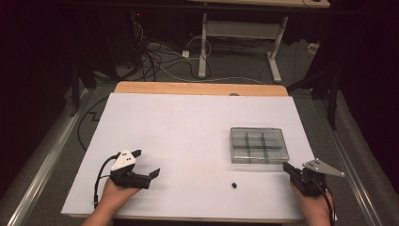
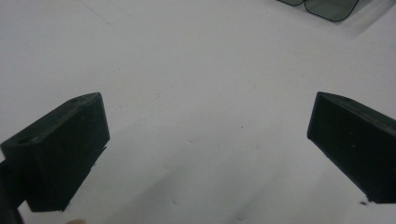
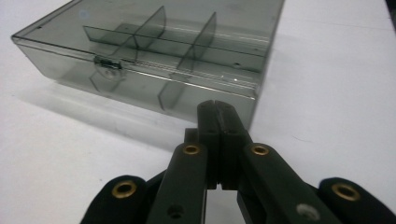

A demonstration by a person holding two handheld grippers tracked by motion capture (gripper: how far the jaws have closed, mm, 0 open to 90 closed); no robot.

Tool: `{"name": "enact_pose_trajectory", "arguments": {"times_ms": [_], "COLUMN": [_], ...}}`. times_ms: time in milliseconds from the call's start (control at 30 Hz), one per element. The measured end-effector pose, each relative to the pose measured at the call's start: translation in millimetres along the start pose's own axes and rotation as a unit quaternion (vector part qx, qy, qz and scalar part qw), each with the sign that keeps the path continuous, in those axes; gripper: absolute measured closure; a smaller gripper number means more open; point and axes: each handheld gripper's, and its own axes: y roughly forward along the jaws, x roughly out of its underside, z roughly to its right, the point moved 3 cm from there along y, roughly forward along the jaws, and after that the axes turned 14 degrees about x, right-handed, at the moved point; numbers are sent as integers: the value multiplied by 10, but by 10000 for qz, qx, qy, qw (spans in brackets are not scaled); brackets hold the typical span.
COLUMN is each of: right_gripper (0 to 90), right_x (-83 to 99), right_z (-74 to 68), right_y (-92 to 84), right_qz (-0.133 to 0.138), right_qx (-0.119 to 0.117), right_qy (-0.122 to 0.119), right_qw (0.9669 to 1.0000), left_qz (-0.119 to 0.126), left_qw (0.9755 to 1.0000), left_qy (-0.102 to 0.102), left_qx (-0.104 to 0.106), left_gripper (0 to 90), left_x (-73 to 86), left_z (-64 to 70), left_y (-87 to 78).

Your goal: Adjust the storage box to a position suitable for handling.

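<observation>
A clear smoky plastic box [image 1: 259, 144] with dividers and its lid closed lies on the white table, right of centre. In the right gripper view the box [image 3: 154, 60] shows its front latch. My right gripper [image 3: 217, 109] is shut with nothing between its jaws, its tips close to the box's near right corner; in the high view this gripper [image 1: 288, 168] sits at the table's front right. My left gripper [image 1: 147, 163] rests at the front left, jaws wide open over bare table [image 2: 205, 121]. A small black object [image 1: 234, 185] lies on the table between the two hands.
The white sheet [image 1: 188, 127] covers a wooden table [image 1: 197, 88]. Beyond the far edge are a desk frame [image 1: 235, 33] and tangled cables [image 1: 155, 56] on the floor. Metal rails run along both sides.
</observation>
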Motion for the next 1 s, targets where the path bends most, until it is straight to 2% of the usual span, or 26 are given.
{"name": "enact_pose_trajectory", "arguments": {"times_ms": [467,733,800,1000], "right_gripper": [900,900,900,900], "right_x": [-49,-167,-207,-312], "right_z": [205,207,193,272], "right_y": [0,134,182,356], "right_qz": [143,112,117,72], "right_qx": [305,419,478,559], "right_qy": [157,99,17,23], "right_qw": [9993,9990,9988,9984], "left_qz": [-18,2,-2,-9], "left_qw": [10000,10000,10000,10000], "left_qy": [36,-2,16,26], "left_qx": [14,-6,8,8], "left_gripper": [0,0,0,0], "left_x": [0,1,1,1], "left_z": [4,1,1,2], "left_y": [7,6,5,1]}}
